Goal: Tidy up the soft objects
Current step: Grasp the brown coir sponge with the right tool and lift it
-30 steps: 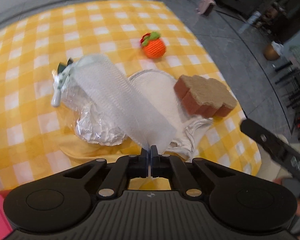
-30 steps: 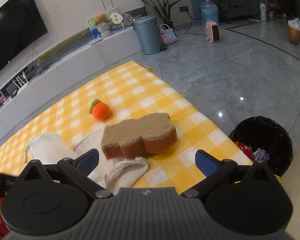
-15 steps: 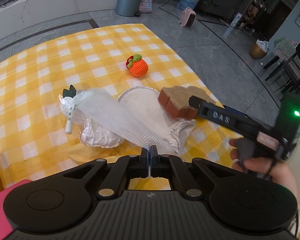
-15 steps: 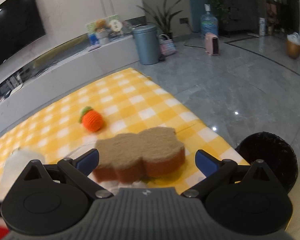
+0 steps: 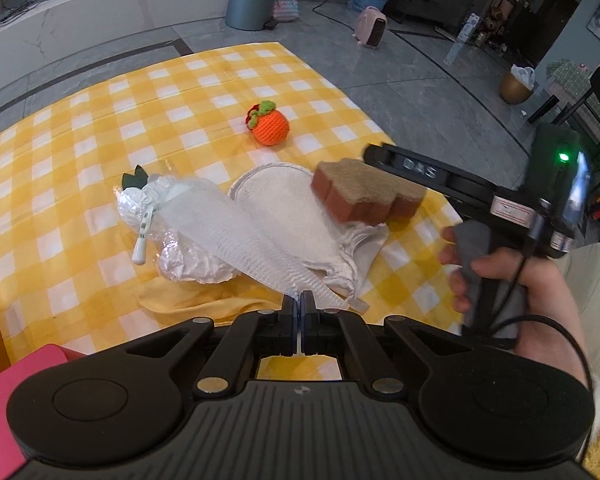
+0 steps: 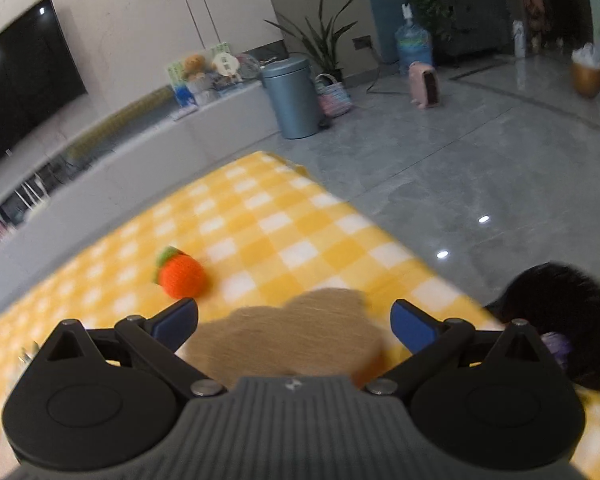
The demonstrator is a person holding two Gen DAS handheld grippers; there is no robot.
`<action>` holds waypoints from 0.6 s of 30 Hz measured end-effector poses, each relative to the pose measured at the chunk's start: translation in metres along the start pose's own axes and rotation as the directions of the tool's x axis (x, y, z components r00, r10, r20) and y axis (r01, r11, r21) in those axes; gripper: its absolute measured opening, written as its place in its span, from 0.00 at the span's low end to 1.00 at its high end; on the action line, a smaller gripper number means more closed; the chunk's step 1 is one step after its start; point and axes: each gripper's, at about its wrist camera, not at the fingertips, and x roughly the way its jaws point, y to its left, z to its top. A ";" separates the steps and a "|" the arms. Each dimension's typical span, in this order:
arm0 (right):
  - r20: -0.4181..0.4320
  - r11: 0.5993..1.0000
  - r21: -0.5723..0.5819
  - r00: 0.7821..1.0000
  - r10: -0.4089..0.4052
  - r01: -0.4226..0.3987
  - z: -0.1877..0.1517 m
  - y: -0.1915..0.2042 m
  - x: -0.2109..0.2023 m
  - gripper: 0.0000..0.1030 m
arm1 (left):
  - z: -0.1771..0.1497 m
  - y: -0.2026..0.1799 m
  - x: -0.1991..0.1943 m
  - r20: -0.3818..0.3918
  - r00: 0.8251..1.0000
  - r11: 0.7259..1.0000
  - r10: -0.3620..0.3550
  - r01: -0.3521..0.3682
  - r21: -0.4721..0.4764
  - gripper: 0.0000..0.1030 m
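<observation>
Our left gripper (image 5: 299, 304) has its jaws pinched together on the near corner of a white mesh cloth (image 5: 236, 232). The cloth runs up and away from the fingertips to the left, draped over a crumpled silver foil bundle (image 5: 188, 264) with a white tag hanging off it.

Just ahead of the fingertips and a little right lies a round white pad (image 5: 288, 208). The brown sponge (image 5: 364, 196), tan on top with reddish sides and a lobed outline, sits on the far right edge of that pad.

Farther ahead, well apart from the rest, we see a crocheted orange fruit (image 5: 270, 128) with a green top, alone on the yellow checked cloth (image 5: 100, 128).

Our right gripper (image 6: 294, 326) stands wide, blue pads far apart. The sponge (image 6: 292, 340) fills the gap between them, directly under the tool; this view is blurred, and neither pad appears to touch it. The orange fruit (image 6: 180, 280) is ahead of the left finger. A black bin (image 6: 560, 320) sits on the floor past the right finger.

From the left wrist view, the right hand (image 5: 512, 280) grips the tool's handle, its tip reaching over the sponge.
</observation>
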 end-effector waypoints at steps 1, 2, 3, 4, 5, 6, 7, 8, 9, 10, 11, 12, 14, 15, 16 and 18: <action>-0.004 1.000 -0.024 1.000 -0.013 0.013 0.002 -0.003 -0.007 0.98 | 0.000 -0.001 -0.001 0.002 1.000 1.000 -0.004 0.004 0.006 0.01; -0.012 0.998 -0.060 1.000 -0.022 0.021 0.005 -0.004 -0.015 0.98 | -0.001 -0.002 -0.001 0.005 1.000 1.000 -0.004 0.004 0.011 0.01; -0.002 0.994 -0.107 1.000 -0.021 0.021 0.007 -0.005 -0.024 0.98 | -0.001 -0.002 -0.002 0.007 1.000 1.000 0.000 0.000 0.016 0.01; 0.017 0.985 -0.174 1.000 -0.007 0.010 0.009 -0.004 -0.032 0.98 | -0.001 -0.002 -0.002 0.008 1.000 1.000 0.004 -0.004 0.023 0.01; 0.023 0.966 -0.260 1.000 0.021 -0.014 0.012 -0.001 -0.038 0.98 | -0.002 -0.003 -0.003 0.010 1.000 1.000 0.005 -0.005 0.028 0.01; 0.005 0.933 -0.355 0.998 0.063 -0.057 0.015 0.003 -0.041 0.98 | -0.001 -0.002 -0.004 0.013 1.000 0.999 0.001 -0.002 0.032 0.01; -0.024 0.898 -0.429 0.995 0.097 -0.098 0.019 0.006 -0.042 0.98 | -0.001 -0.002 -0.005 0.017 1.000 0.999 -0.002 0.002 0.035 0.01; -0.058 0.856 -0.500 0.991 0.121 -0.134 0.022 0.010 -0.042 0.98 | -0.001 -0.001 -0.007 0.022 1.000 0.999 -0.005 0.004 0.037 0.01; -0.091 0.796 -0.581 0.986 0.141 -0.168 0.024 0.015 -0.042 0.98 | -0.001 0.000 -0.008 0.027 1.000 0.999 -0.006 0.005 0.037 0.01; -0.122 0.718 -0.665 0.979 0.165 -0.204 0.024 0.019 -0.042 0.97 | -0.001 0.002 -0.010 0.029 1.000 0.999 -0.006 0.005 0.039 0.01; -0.145 0.625 -0.745 0.971 0.188 -0.233 0.021 0.021 -0.042 0.97 | -0.001 0.003 -0.011 0.031 1.000 0.999 -0.005 0.004 0.041 0.01; -0.172 0.508 -0.822 0.963 0.209 -0.257 0.017 0.023 -0.044 0.97 | -0.001 0.004 -0.011 0.031 1.000 0.999 -0.003 0.002 0.043 0.01; -0.272 0.299 -0.895 0.937 0.221 -0.330 0.010 0.022 -0.042 0.97 | -0.002 0.005 -0.012 0.025 1.000 0.999 0.002 -0.003 0.052 0.01; -0.335 0.231 -0.898 0.922 0.193 -0.374 0.009 0.021 -0.036 0.97 | -0.003 0.006 -0.013 0.021 1.000 0.999 0.007 -0.008 0.052 0.01; -0.385 0.186 -0.894 0.911 0.148 -0.408 0.009 0.020 -0.027 0.97 | -0.004 0.006 -0.014 0.023 1.000 0.999 0.004 -0.005 0.053 0.01; -0.424 0.133 -0.892 0.901 0.092 -0.433 0.010 0.020 -0.010 0.97 | -0.005 0.007 -0.016 0.030 1.000 0.998 -0.002 0.000 0.063 0.01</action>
